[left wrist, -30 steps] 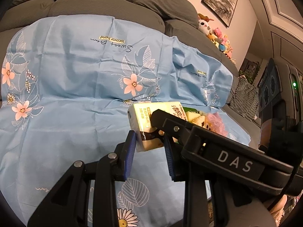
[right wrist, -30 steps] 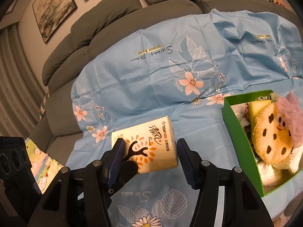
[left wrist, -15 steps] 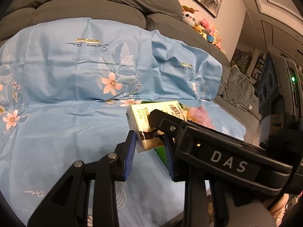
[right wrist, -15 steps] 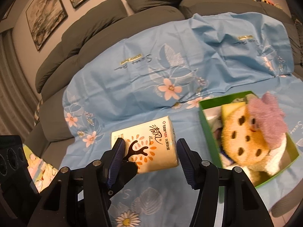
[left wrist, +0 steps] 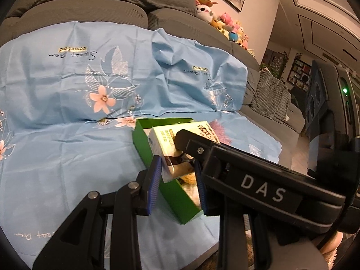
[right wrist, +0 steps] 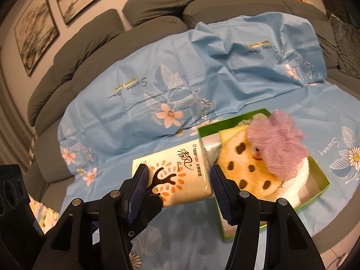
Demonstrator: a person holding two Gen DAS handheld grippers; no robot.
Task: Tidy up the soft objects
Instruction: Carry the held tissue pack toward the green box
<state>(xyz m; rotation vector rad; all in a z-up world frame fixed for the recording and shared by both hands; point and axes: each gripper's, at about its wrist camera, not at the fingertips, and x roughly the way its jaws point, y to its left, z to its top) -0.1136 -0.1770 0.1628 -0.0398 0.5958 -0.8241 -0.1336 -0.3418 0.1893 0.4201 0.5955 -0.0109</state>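
Note:
Both grippers hold one cream tissue pack with a tree print [right wrist: 177, 175]. My right gripper [right wrist: 178, 189] is shut on its sides. My left gripper [left wrist: 177, 180] is shut on its near end, where the pack [left wrist: 167, 141] hangs above the green box [left wrist: 144, 144]. In the right wrist view the pack sits at the left rim of the green box [right wrist: 319, 175], which holds a yellow spotted plush [right wrist: 247, 164] and a pink fluffy item [right wrist: 279, 139].
A light blue floral sheet [right wrist: 171, 85] covers a grey sofa [left wrist: 74, 11]. Several small plush toys [left wrist: 227, 27] line the sofa back at the right. A striped grey cushion [left wrist: 270, 94] lies past the sheet's right edge.
Both grippers have carried the tissue pack to the right, from over the bare sheet to over the left rim of the green box. Both stay shut on it.

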